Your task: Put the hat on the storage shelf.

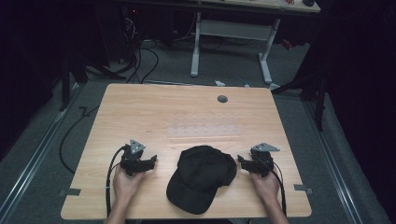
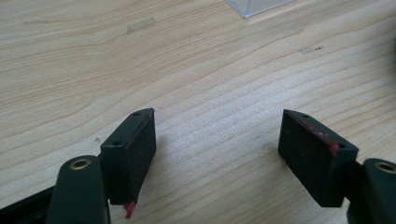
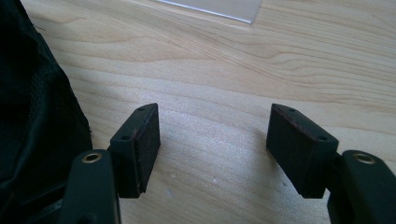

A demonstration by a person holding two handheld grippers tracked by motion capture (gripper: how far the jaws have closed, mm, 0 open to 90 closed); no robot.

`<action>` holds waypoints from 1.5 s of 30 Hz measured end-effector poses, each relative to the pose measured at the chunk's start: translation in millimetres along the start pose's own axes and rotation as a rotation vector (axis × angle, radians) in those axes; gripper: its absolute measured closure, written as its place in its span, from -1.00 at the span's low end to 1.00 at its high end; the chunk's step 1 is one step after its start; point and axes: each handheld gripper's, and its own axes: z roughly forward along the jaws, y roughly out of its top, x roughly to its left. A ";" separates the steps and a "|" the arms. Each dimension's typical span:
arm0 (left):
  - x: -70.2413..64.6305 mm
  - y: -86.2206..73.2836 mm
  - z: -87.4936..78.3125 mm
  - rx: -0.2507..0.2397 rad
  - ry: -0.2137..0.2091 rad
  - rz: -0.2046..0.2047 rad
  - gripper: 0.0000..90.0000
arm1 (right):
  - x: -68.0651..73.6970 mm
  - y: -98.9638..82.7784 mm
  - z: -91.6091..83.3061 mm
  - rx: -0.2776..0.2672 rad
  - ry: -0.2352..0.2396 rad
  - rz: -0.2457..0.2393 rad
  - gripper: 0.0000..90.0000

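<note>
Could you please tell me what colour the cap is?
Black cap, clearest in the high view.

We are seeing the black cap [image 3: 32, 116] running off the left edge of the right gripper view, so its shape is escaping us there. A clear plastic piece [image 2: 254, 5] is getting cut by the top edge in the left gripper view. In the high view, the small grey disc [image 1: 222, 99] is sitting too small to identify, and both forearms are leaving the bottom edge.
</note>
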 end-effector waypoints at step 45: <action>-0.2 -0.2 -0.1 -0.001 0.003 -0.001 -0.38 | -7.2 6.7 -32.9 -0.106 0.168 0.101 0.13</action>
